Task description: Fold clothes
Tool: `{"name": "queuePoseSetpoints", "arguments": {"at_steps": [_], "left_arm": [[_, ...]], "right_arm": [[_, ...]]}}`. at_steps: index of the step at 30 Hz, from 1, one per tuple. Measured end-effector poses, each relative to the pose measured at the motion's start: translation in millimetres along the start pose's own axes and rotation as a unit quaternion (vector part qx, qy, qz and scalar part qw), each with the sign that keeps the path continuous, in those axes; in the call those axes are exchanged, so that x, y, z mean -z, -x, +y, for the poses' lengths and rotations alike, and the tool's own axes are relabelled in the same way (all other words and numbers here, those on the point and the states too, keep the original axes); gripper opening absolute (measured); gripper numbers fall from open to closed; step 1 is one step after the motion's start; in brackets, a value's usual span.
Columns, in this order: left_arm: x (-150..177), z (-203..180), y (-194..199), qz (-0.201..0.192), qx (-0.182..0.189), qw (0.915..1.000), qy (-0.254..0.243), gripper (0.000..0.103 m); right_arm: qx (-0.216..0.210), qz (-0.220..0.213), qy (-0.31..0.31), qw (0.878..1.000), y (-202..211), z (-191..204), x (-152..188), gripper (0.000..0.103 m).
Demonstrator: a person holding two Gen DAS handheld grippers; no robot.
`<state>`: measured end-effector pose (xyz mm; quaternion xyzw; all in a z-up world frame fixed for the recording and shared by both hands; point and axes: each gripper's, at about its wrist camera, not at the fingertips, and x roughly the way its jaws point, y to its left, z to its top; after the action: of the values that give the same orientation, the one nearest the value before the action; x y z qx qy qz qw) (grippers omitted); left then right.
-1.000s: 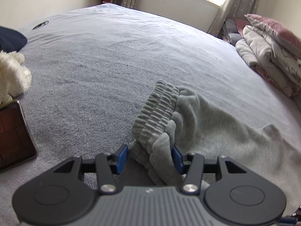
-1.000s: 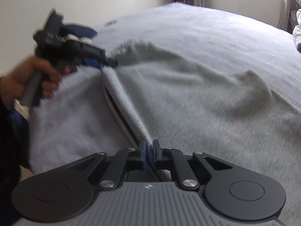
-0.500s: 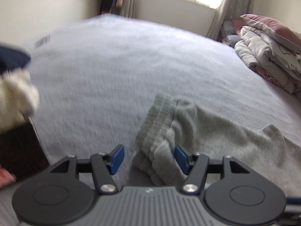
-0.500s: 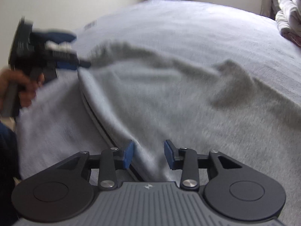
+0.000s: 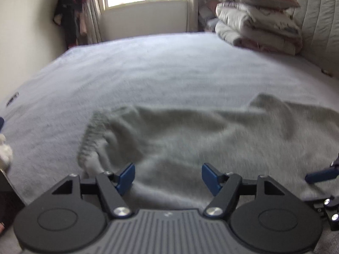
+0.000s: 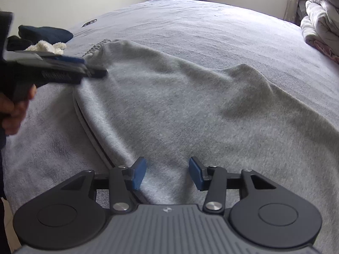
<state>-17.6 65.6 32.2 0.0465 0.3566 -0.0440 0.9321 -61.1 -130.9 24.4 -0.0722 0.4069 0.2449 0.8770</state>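
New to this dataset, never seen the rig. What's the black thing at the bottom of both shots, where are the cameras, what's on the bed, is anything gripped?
No robot arm here: a person holds a two-finger tool in each hand, with a fisheye camera on each looking forward along its fingers. The black body with blue pads at the bottom of each picture is that tool itself.

The left wrist view shows the left gripper; the right wrist view shows the right gripper, and the left one appears there again at the left edge, held by a hand.

On the bed lies a grey garment with a ribbed cuff, spread fairly flat. Beyond it sit a white plush toy and a dark blue item. Folded bedding is stacked near the headboard.

Nothing is gripped: both grippers' jaws are opening, the garment lying beneath them, pads not pressing.
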Motion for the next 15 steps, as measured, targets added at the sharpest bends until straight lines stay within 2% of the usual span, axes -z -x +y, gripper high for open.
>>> {"name": "queuePoseSetpoints", "arguments": {"at_steps": [2, 5, 13, 15], "left_arm": [[4, 7, -9, 0.013, 0.004, 0.9997, 0.022, 0.073], [4, 16, -9, 0.012, 0.007, 0.9990, 0.041, 0.073], [7, 22, -8, 0.015, 0.005, 0.9990, 0.042, 0.072], [7, 20, -7, 0.016, 0.002, 0.9992, 0.038, 0.072]], "right_arm": [[-0.003, 0.002, 0.007, 1.000, 0, -3, 1, 0.053], [-0.006, 0.011, 0.011, 1.000, 4, -19, -1, 0.053], [0.000, 0.046, -0.068, 0.997, 43, -113, 26, 0.054], [0.036, 0.068, -0.079, 0.994, 56, -135, 37, 0.054]]}}
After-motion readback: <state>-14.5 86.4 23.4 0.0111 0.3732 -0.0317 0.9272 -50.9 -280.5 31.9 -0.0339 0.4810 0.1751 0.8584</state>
